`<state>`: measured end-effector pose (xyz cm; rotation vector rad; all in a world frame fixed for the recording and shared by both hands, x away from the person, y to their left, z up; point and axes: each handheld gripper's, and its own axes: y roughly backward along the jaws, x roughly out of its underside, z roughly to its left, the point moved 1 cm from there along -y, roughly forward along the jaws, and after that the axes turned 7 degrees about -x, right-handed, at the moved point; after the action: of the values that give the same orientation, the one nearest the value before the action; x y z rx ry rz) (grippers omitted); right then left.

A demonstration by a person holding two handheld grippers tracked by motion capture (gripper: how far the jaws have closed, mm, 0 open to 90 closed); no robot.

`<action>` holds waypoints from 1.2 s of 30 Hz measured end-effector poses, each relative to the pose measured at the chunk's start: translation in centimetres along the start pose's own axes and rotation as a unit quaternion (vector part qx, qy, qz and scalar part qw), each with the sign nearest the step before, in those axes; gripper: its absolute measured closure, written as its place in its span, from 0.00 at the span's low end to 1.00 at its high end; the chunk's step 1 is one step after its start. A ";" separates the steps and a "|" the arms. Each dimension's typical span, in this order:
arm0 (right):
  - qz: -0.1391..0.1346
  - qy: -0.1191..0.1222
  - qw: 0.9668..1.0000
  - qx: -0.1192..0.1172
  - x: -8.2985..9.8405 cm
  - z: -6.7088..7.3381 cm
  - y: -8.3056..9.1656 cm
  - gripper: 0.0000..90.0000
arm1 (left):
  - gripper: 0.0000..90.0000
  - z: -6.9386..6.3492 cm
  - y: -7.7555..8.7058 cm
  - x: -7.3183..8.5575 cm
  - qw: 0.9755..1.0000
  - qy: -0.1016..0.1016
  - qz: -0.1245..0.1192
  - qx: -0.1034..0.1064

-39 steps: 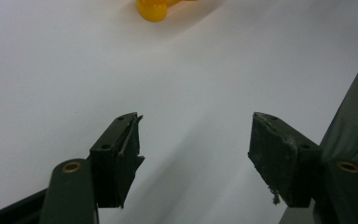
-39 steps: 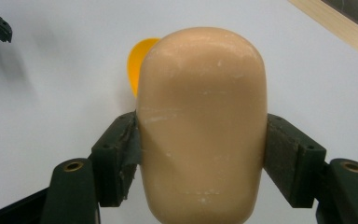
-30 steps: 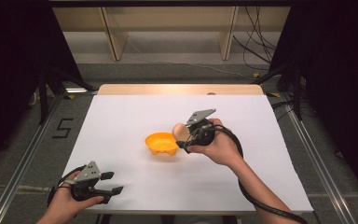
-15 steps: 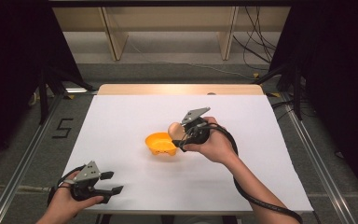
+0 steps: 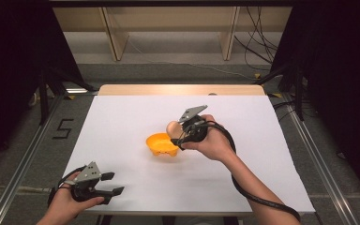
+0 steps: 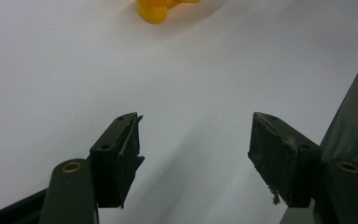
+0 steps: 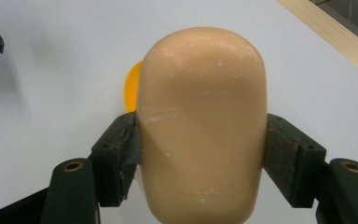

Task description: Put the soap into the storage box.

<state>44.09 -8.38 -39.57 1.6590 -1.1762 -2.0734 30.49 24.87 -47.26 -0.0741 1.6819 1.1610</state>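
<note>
A white, smooth worktop [image 5: 122,122] with a pale wooden strip along its far edge carries a glossy orange plastic bowl [image 5: 161,144] near its middle, nothing else around it. Just beside the bowl's right rim, the right tool [image 5: 177,133] grips a rounded, matte beige loaf-shaped piece [image 7: 200,126] between both pads. The left tool [image 5: 112,183] rests at the near left edge, jaws wide with nothing between them.

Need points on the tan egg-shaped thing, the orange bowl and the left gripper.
tan egg-shaped thing [image 7: 200,126], right gripper view, middle of its rounded front face.
orange bowl [image 5: 161,143], high view, inside of the bowl.
left gripper [image 6: 193,154], left gripper view, midway between its open fingers.
</note>
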 end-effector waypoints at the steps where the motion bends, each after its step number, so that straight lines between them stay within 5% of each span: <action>1: 0.001 0.005 1.000 0.000 -0.1 -0.1 -0.1 0.37 | 0.37 -0.1 -0.1 0.0 1.000 0.009 -0.006 0.003; 28: 0.005 0.000 1.000 -0.003 -1.6 -0.1 -1.4 0.37 | 0.37 -0.1 -0.1 0.0 1.000 0.008 -0.008 -0.004; 32: 0.005 0.020 1.000 -0.008 -1.8 -0.2 -1.7 0.37 | 0.37 -0.1 -0.1 0.0 1.000 0.008 -0.008 -0.004; 33: 0.018 -0.018 1.000 0.004 -1.8 0.2 -1.6 0.37 | 0.37 -0.1 -0.1 -0.1 1.000 0.008 -0.009 -0.004; 36: 0.018 -0.011 1.000 -0.006 -1.9 0.2 -1.7 0.37 | 0.37 -0.1 -0.1 -0.1 1.000 0.008 -0.009 -0.004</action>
<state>45.04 -6.02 -39.36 1.6020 -1.1878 -2.0786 30.51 24.76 -47.25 -0.1029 1.6873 1.1568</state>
